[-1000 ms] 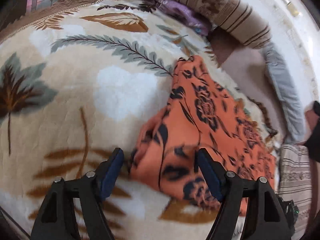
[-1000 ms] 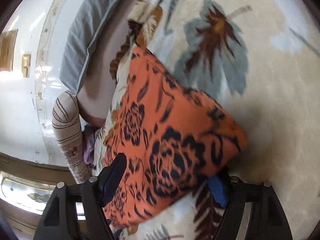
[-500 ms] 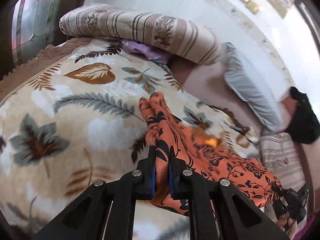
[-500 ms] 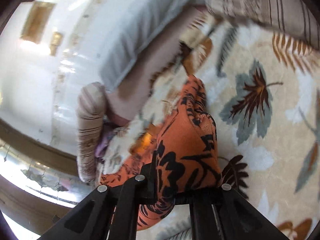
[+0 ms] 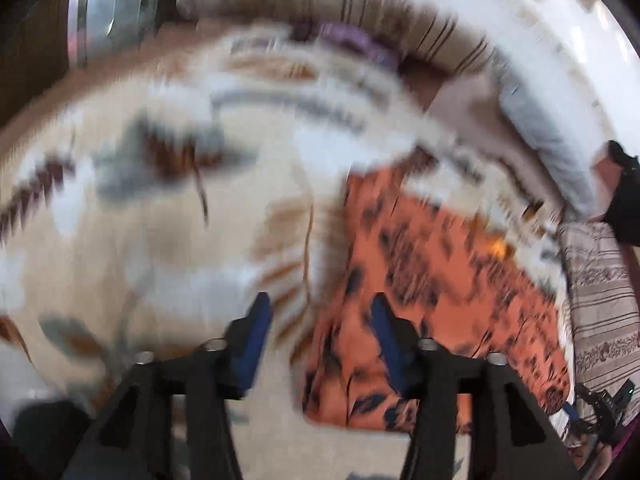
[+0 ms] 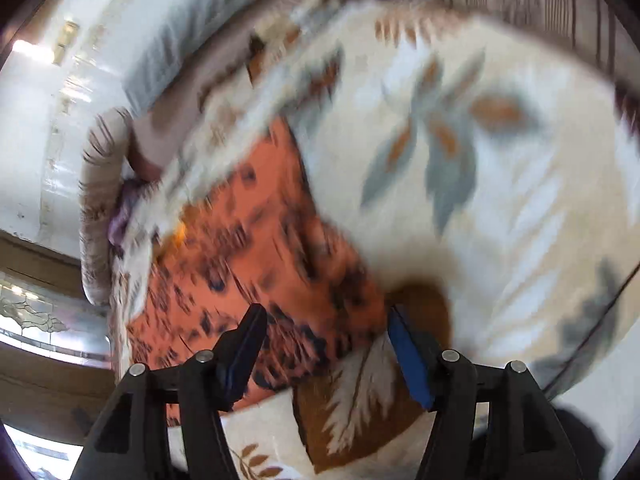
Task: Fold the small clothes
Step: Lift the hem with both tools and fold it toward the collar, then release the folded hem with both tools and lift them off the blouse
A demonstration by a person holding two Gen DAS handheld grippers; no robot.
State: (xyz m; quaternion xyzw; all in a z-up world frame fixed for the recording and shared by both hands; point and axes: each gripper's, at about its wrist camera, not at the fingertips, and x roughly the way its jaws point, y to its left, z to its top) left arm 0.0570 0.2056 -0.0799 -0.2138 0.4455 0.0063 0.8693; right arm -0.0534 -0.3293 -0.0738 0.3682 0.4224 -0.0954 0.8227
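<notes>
Both views are blurred. My left gripper [image 5: 320,320] has just been opening: its blue-padded fingers [image 5: 256,336] stand apart with nothing clamped between them. The orange garment with black floral print [image 5: 432,288] lies flat on the leaf-patterned blanket [image 5: 160,220] of the bed, just right of the gap; my right-hand finger overlaps its near-left part in the view, but whether it touches the cloth I cannot tell.

My right gripper [image 6: 324,336] has likewise just been opening; its fingers [image 6: 408,360] are spread, and no pad presses on cloth. In this view the garment [image 6: 256,264] lies left of centre, its near right corner showing in the gap between my fingers and its far corner reaching toward the far left. A brown leaf motif of the blanket [image 6: 520,208] shows beside that near corner.

At the far edge of the bed: a striped bolster [image 5: 360,4], a purple cloth [image 5: 352,40] tucked beside it, and a grey pillow [image 5: 548,132] against the white wall [image 6: 32,120]. A second striped cushion [image 5: 600,300] lies at the right.
</notes>
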